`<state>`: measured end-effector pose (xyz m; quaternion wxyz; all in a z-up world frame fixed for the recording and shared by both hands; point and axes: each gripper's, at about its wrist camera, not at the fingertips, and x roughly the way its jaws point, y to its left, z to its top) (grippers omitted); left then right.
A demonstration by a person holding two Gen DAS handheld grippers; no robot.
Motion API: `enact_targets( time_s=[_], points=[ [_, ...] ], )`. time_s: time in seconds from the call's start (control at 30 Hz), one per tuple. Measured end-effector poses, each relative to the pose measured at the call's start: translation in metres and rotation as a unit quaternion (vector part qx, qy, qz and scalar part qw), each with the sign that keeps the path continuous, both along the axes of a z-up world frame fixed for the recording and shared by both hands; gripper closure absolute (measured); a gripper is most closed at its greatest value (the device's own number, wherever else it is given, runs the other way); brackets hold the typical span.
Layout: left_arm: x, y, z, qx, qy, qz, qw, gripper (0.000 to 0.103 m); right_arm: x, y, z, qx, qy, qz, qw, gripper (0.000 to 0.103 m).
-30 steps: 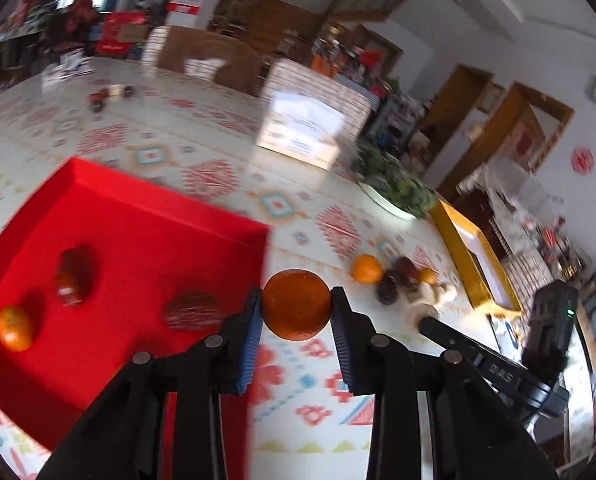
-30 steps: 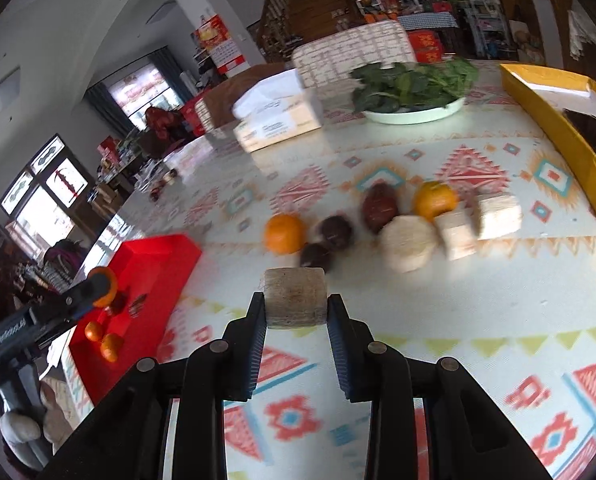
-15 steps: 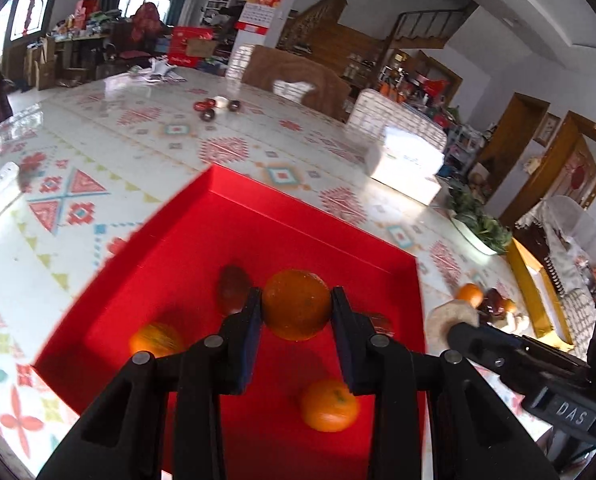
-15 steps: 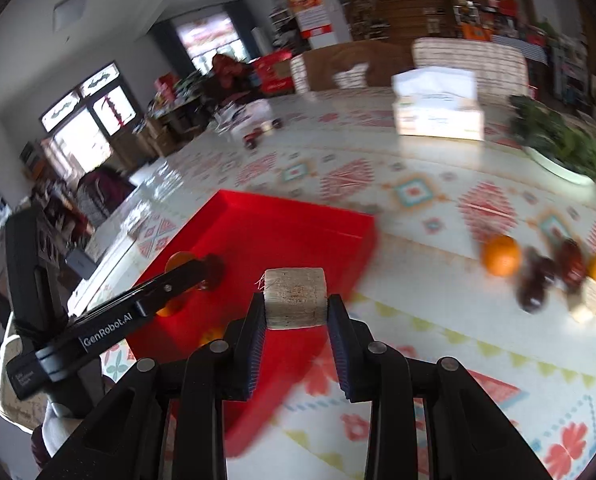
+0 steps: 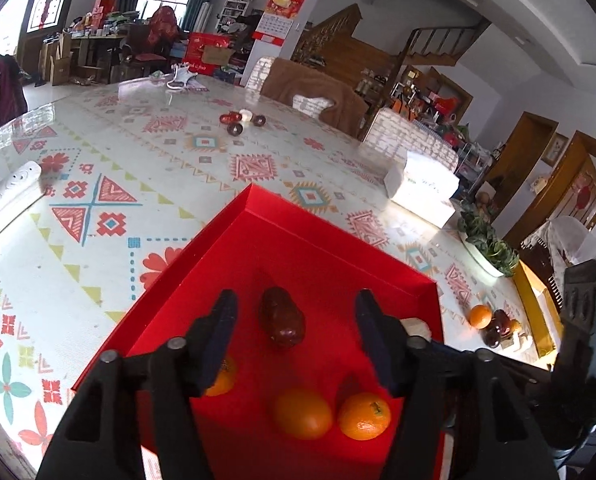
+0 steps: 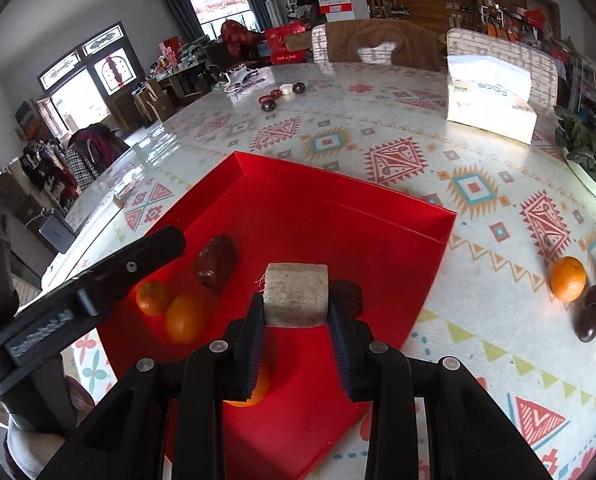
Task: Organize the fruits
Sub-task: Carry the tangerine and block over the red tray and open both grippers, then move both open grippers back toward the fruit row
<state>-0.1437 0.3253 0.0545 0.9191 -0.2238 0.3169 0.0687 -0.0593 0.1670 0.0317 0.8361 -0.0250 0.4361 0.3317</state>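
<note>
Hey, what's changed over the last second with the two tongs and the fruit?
The left tongs have let go of their orange and now stand open over the red tray; the orange lies in the tray beside another. The right tongs swung from the table's fruit pile to above the tray. They stay shut on the beige block. The dark date stayed in the tray.

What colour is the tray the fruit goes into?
Bright red tray, plain with no pattern; clearest in the right wrist view.

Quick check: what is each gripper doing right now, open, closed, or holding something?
Left gripper: open, holding nothing, above the red tray.
Right gripper: closed on a beige block.
</note>
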Motion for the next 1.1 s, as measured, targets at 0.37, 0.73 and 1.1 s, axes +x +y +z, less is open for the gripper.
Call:
enact_targets(
  time_s=[0.37, 0.73, 1.1],
  points=[
    [-0.020, -0.023, 0.032, 0.016, -0.024, -0.006, 0.9996, 0.029, -0.014, -0.028, 0.023, 0.038, -0.022, -0.016, 0.999, 0.050],
    [-0.037, -0.094, 0.061, 0.050, -0.050, -0.067, 0.9952, 0.027, -0.011, -0.136, 0.040, 0.153, 0.015, -0.091, 0.984, 0.045],
    [-0.037, -0.159, 0.067, 0.079, -0.055, -0.122, 0.9879, 0.027, -0.018, -0.221, 0.036, 0.210, 0.023, -0.142, 0.967, 0.043]
  ],
)
